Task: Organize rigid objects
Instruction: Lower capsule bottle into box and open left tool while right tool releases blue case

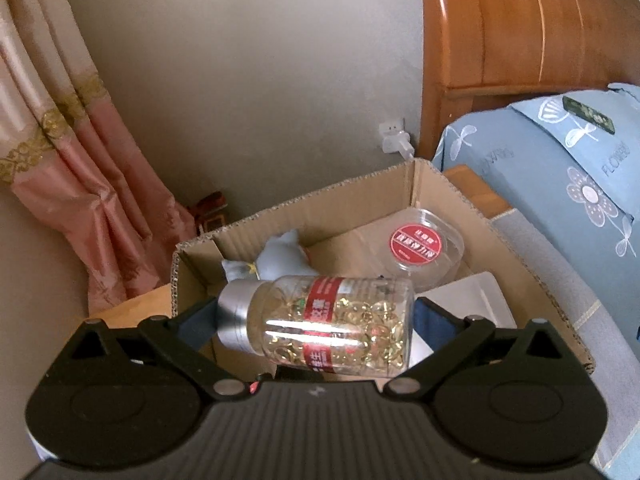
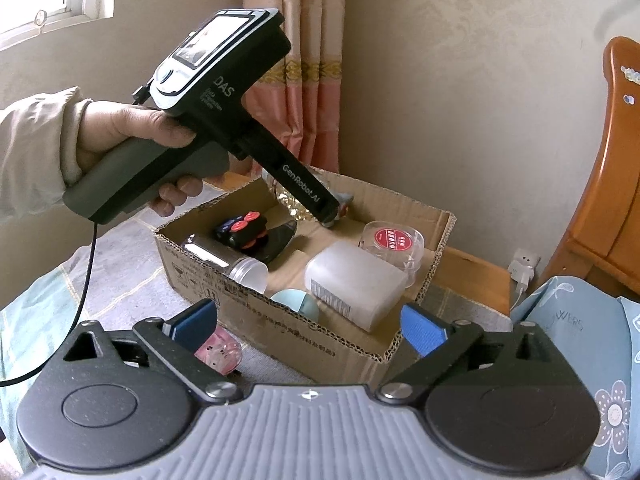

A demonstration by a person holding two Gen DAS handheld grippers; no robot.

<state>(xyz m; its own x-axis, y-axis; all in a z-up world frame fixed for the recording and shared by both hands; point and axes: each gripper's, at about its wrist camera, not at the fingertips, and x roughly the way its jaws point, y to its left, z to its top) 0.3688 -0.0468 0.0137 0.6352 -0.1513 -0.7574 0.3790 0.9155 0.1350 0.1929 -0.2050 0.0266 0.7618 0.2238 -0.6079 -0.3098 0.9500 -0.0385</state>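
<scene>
Left tongs point(image 1: 316, 314) clamp a capsule bottle point(image 1: 328, 322) sideways above the box point(image 1: 516, 248), while right tongs point(image 2: 310, 320) gape with nothing between them near the box's front wall, beside a pink case point(image 2: 222, 354).

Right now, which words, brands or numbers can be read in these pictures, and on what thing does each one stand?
"GenRobot.AI": on the shaft of the left claw tool.
"DAS": on that tool's head; the small print under it is too blurred.
"FLOWER": on the blue pillowcase, last letters unclear.
Red label on the capsule bottle: Chinese characters, too blurred.
Red round label on the clear jar lid: unreadable.
</scene>
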